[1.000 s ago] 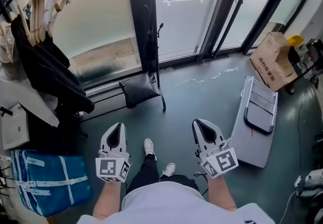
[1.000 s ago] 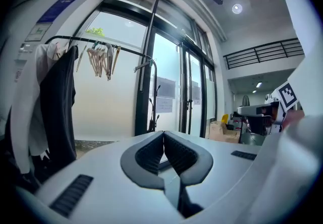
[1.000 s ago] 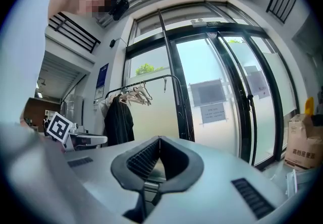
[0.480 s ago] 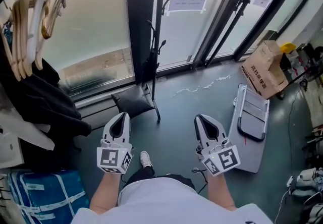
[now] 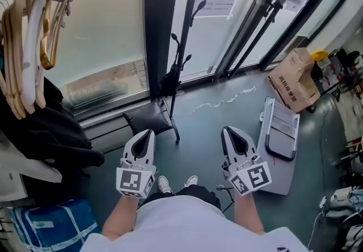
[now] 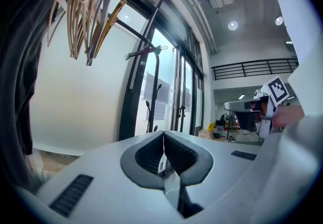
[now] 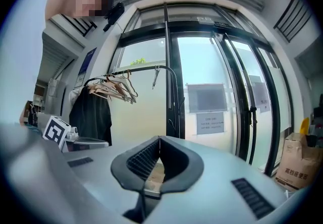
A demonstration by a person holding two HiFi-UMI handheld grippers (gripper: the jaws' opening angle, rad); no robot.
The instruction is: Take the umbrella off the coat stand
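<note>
- both grippers are clenched with nothing between the pads: the left gripper [image 5: 146, 136] and the right gripper [image 5: 233, 134] point level toward the far glass, and each one's own view shows the ribbed pads meeting at the tips, left [image 6: 163, 140] and right [image 7: 159, 145].
- the coat stand [image 5: 180, 69] is a thin black pole with small hooks, standing far of the left gripper, in front of a black door pillar [image 5: 154, 24].
- a dark bundle low on that pole looks like the umbrella [image 5: 168, 84]; we cannot make out how it is hung. both grippers are well apart from it.
- a black cushion [image 5: 146, 117] lies at the foot of the stand, between the left gripper and the pole.
- at far left, 1 rail carries wooden hangers [image 5: 31, 46], with dark coats [image 5: 48, 131] below them and a blue bag [image 5: 45, 228] near the left edge.
- to the right, a grey folded step stool [image 5: 281, 143] lies flat just beside the right gripper, and a cardboard box [image 5: 292, 83] sits farther off by the glass.
- a paper notice [image 5: 218, 1] is stuck on the glass door behind the stand.
- the floor [image 5: 210, 126] is dark grey-green, with white scuffs [image 5: 221, 96] near the door track.
- our 2 shoes [image 5: 164, 184] show between the grippers.
</note>
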